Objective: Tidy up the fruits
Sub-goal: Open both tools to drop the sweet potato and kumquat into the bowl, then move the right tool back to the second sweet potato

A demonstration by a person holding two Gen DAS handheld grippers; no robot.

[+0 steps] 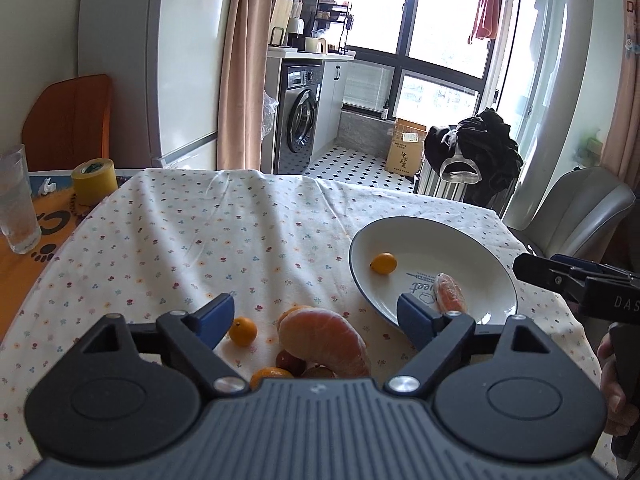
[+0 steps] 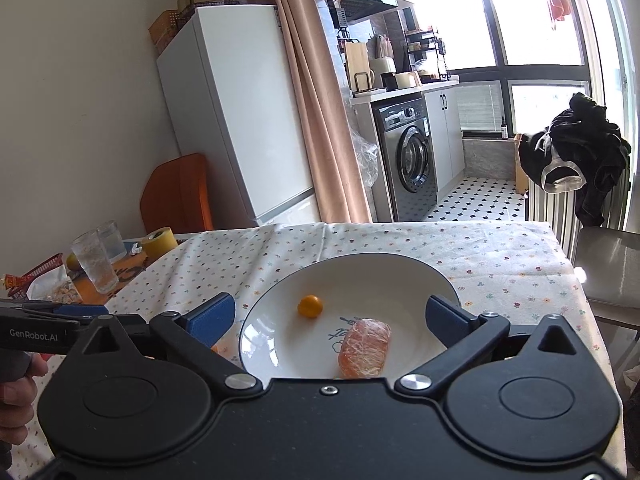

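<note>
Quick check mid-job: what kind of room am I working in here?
Most likely a home dining corner opening onto a kitchen and laundry nook: a table under a flowered cloth, a white fridge, and a washing machine under a counter by the windows.

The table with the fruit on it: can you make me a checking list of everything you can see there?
Surface: flowered tablecloth on the table, wrinkled.
Job's things: white plate holding one small orange fruit and a wrapped peeled piece; more fruit on the cloth: a large peeled piece, a small orange one, others partly hidden.
Clutter: yellow tape roll, drinking glasses, red basket.
Grippers: left gripper open over the loose fruit; right gripper open over the plate.
Cables: nothing seen.
Surroundings: fridge, washing machine, curtain, chairs, bright windows.
</note>
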